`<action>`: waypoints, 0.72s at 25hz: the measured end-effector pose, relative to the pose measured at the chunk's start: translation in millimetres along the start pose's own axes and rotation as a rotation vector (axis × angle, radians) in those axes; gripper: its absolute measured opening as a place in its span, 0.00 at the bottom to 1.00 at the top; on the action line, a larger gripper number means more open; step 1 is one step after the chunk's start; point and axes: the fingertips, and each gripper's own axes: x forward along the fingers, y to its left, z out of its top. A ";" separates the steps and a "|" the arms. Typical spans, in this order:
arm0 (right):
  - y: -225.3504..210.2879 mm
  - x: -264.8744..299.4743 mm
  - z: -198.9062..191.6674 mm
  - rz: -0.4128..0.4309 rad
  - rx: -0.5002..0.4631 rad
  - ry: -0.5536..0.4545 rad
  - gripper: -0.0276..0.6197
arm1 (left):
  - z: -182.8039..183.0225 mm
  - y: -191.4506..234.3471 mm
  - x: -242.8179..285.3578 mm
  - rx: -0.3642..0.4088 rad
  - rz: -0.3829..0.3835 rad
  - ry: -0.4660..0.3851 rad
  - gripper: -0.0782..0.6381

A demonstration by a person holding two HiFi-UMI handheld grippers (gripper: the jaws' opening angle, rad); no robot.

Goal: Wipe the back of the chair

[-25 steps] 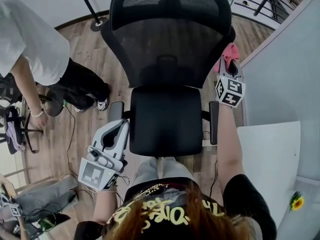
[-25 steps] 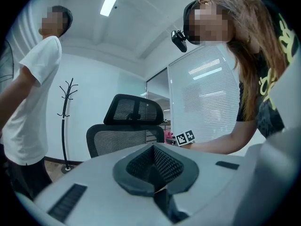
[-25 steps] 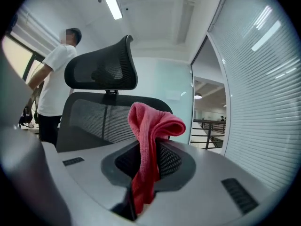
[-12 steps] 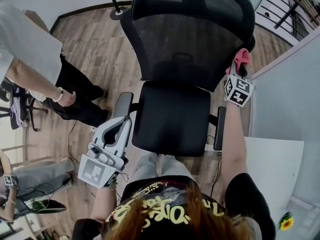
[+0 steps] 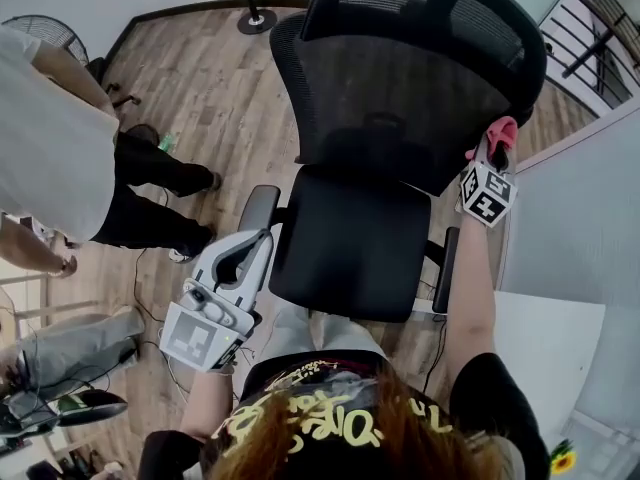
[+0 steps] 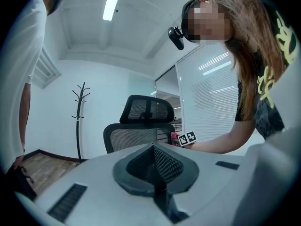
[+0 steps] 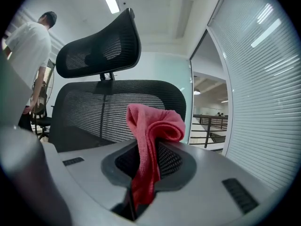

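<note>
Chair (image 5: pixel 350 238) fills the middle of the head view. Its seat is toward me, the mesh backrest (image 5: pixel 400 98) lies beyond it, and the headrest (image 5: pixel 430 8) is above that. A bystander in a white top (image 5: pixel 50 148) stands on the wood floor (image 5: pixel 220 78) off the chair's left, well apart.

Right hand-held gripper (image 5: pixel 495 153) is up at the backrest's right edge, jaws clamped on a pink cloth (image 5: pixel 503 130). A folded tuft stands out past the tips. In that gripper's own view the mesh lies ahead and to the left, its wide span running across the frame. I can't tell whether the cloth touches the chair.

Left hand-held gripper (image 5: pixel 258 248) hangs low by the left armrest (image 5: pixel 258 208), jaws pressed together on nothing, well apart from the backrest.

My read: the right hand is the nearer and the working one. The coming stroke should travel leftward along the backrest's width, tuft leading. Wiping looks barely begun.
</note>
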 end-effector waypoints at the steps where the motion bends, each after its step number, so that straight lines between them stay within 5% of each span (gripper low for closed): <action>1: -2.0 -4.8 -4.2 -0.008 0.005 -0.003 0.14 | -1.5 -2.4 -0.1 0.006 -0.006 -0.001 0.10; 18: 110.5 4.0 -1.1 0.082 0.000 -0.065 0.14 | -26.3 39.1 -11.7 -0.009 -0.009 0.007 0.10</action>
